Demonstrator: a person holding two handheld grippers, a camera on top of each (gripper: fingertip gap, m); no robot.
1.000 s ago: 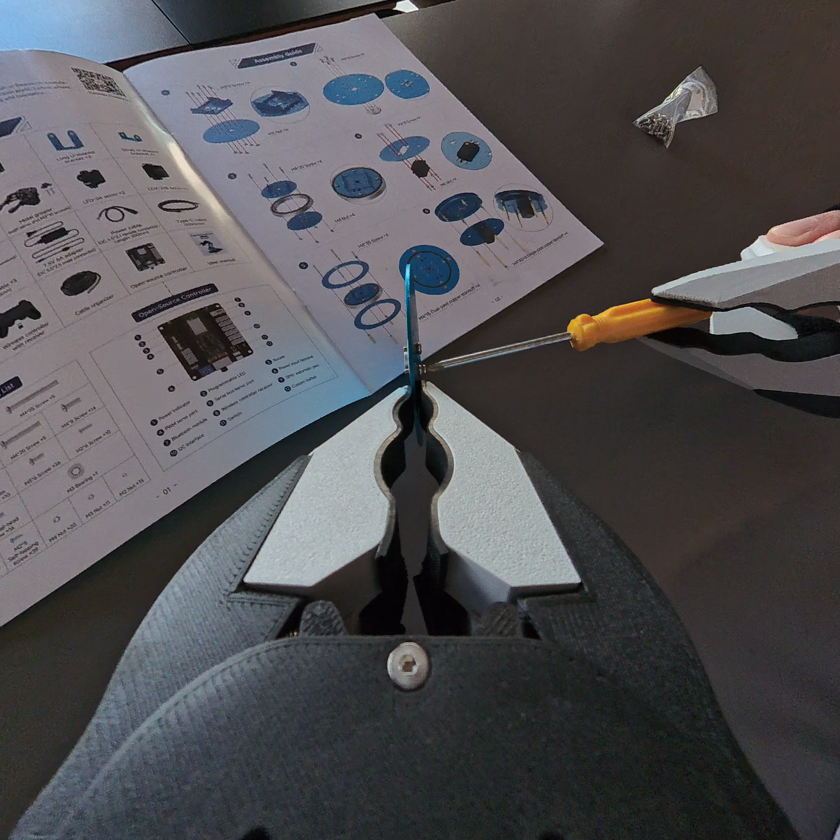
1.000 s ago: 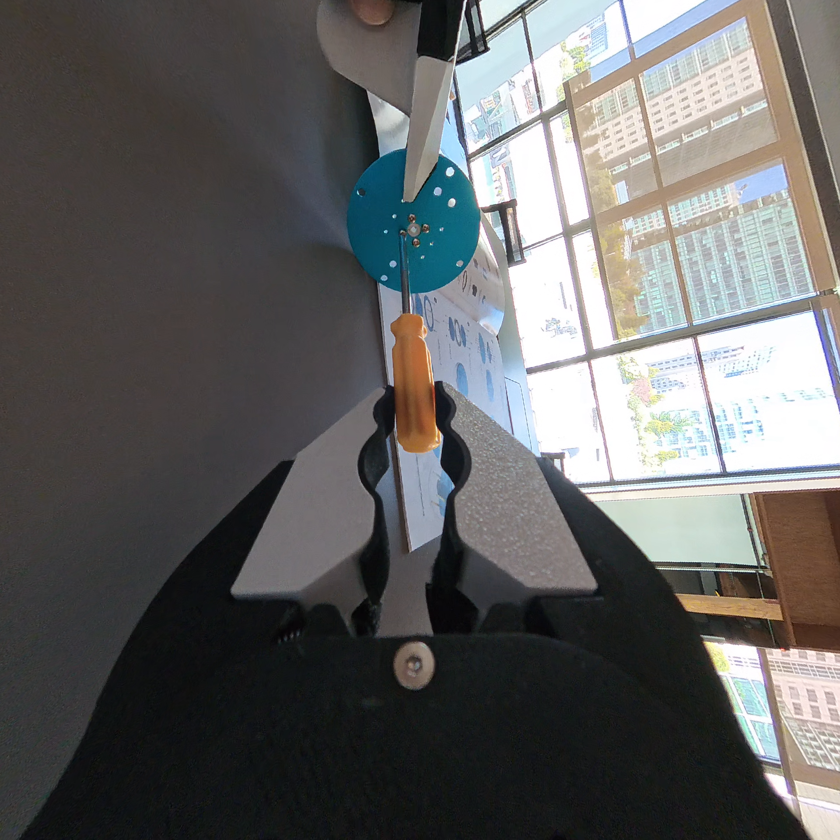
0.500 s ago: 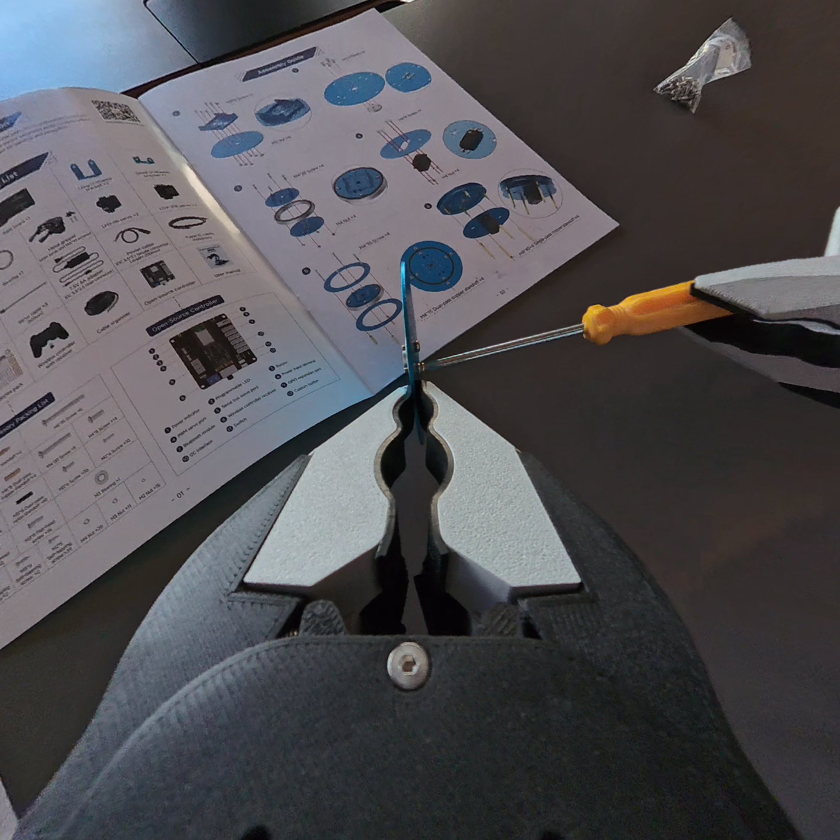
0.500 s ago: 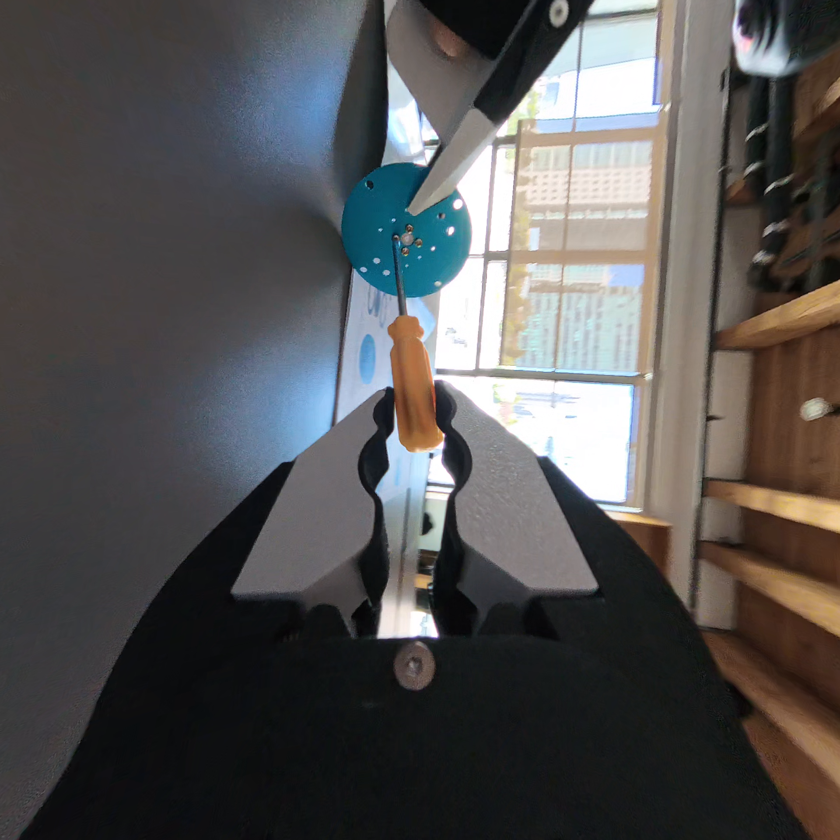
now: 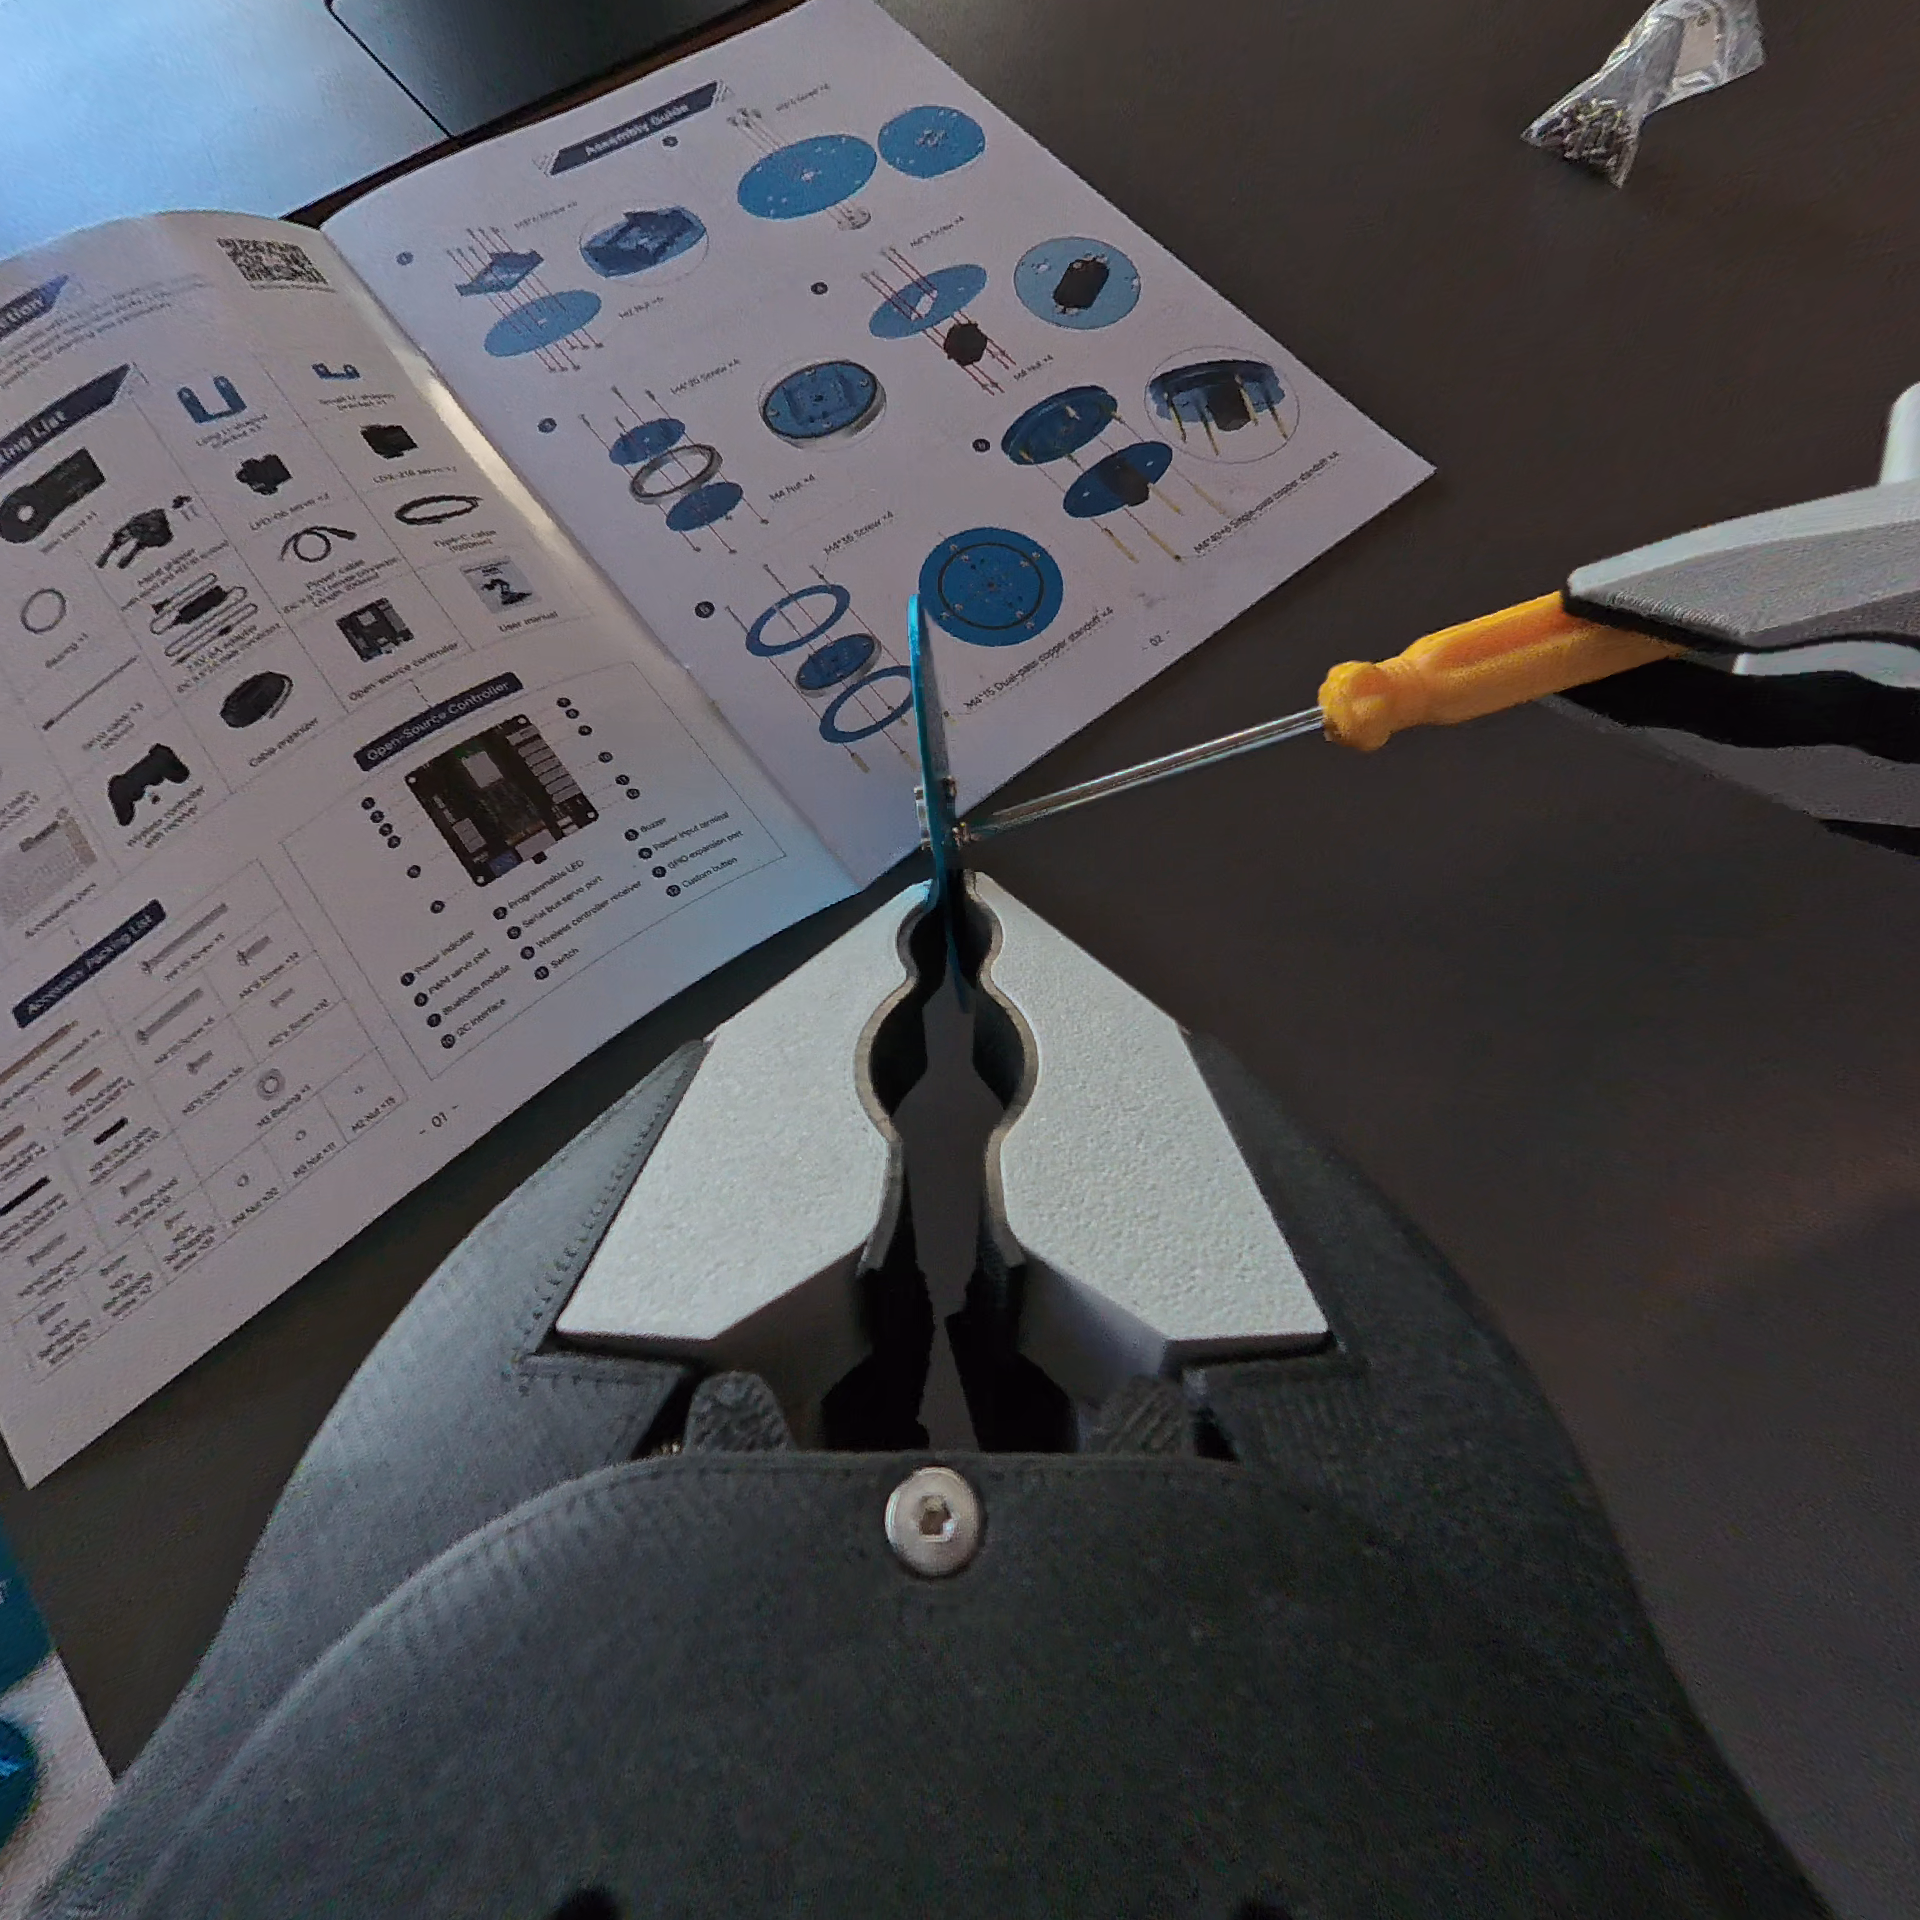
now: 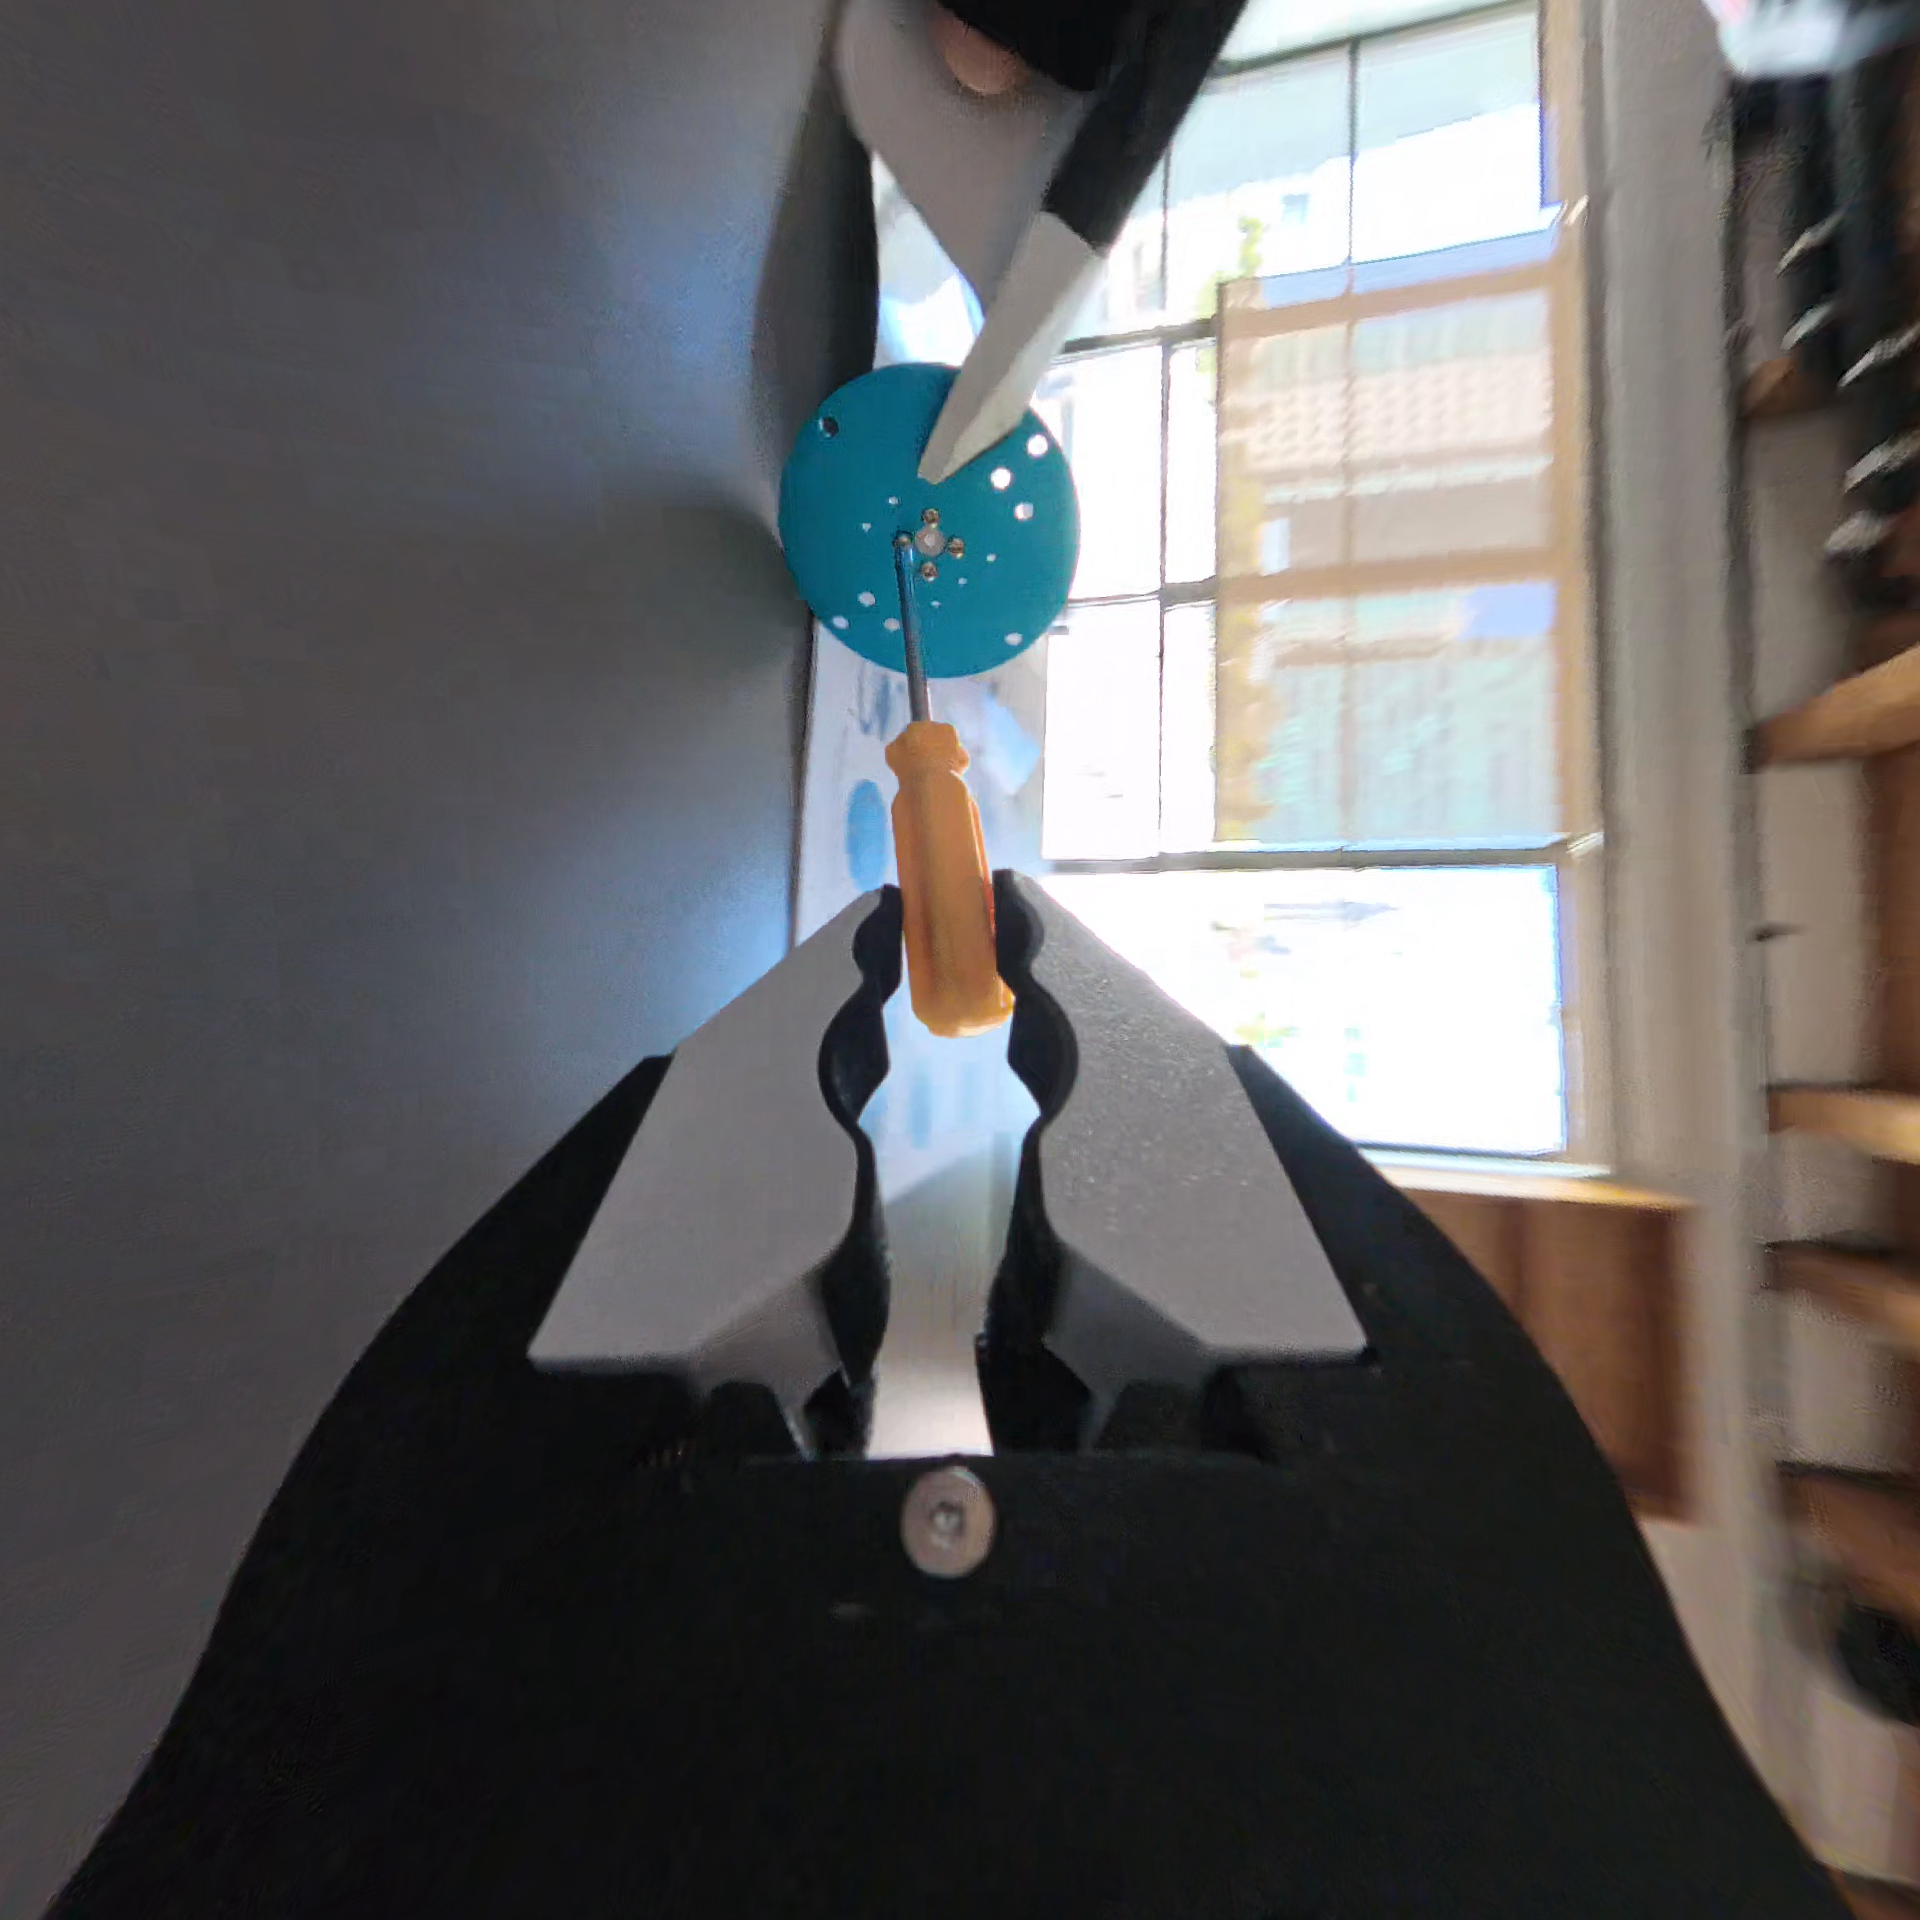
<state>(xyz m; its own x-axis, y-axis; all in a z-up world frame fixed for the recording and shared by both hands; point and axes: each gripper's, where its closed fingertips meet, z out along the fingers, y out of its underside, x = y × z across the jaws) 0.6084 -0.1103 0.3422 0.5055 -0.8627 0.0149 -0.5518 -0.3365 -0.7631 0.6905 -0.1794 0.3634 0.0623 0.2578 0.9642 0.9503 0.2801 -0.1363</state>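
Note:
My left gripper (image 5: 943, 894) is shut on the lower edge of a round blue disc with holes (image 5: 928, 717), holding it on edge above the dark table. In the right wrist view the disc (image 6: 883, 613) faces me, with the left gripper's finger (image 6: 1013, 353) across its top. My right gripper (image 6: 945, 904) is shut on the orange handle of a small screwdriver (image 6: 940, 873). The screwdriver's metal shaft (image 5: 1153, 769) reaches the disc, and its tip sits on a small screw beside the disc's centre. The right gripper also shows at the right of the left wrist view (image 5: 1756, 623).
An open instruction booklet (image 5: 520, 623) lies flat on the dark table (image 5: 1558, 1143) to the left, behind the disc. A small clear bag of screws (image 5: 1642, 83) lies at the far right. Windows (image 6: 1351, 623) and wooden shelves (image 6: 1849, 727) fill the right wrist view's background. The grippers' ends are close to 12 cm from one another.
The left gripper and disc have shifted slightly back from the booklet. The right gripper has rolled, so the background swings from windows toward shelves. The screwdriver tip stays on the disc near its centre.

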